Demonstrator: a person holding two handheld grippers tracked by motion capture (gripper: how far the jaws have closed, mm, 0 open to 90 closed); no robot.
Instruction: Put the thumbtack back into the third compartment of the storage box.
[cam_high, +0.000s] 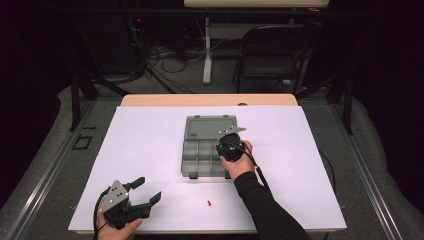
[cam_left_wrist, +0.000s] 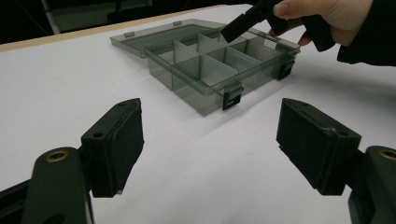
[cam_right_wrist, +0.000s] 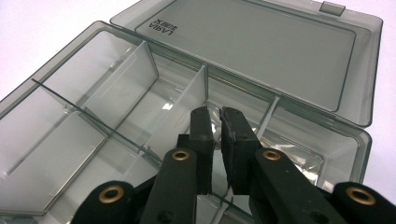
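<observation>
box: my right gripper (cam_right_wrist: 215, 122) in organizer box (cam_high: 200, 150) near-right compartment, jaws nearly together, grip unclear
left gripper (cam_left_wrist: 210, 140): jaws wide apart, holding nothing
left: red pin (cam_high: 208, 202) by table's near edge, not picked yet

A small red piece (cam_high: 208, 203) lies near the front edge of the white surface (cam_high: 150, 145); a dark folding chair (cam_high: 272, 52) stands beyond its far edge.

A clear grey plastic compartment box (cam_high: 202, 157) sits at the centre of the white-covered table (cam_high: 150, 150), its open lid (cam_high: 210, 127) lying flat at twelve o'clock, the right gripper (cam_high: 227, 145) over its three o'clock compartments, a small red pin (cam_high: 208, 203) at six o'clock, and the left gripper (cam_high: 147, 190) well apart at seven o'clock.
</observation>
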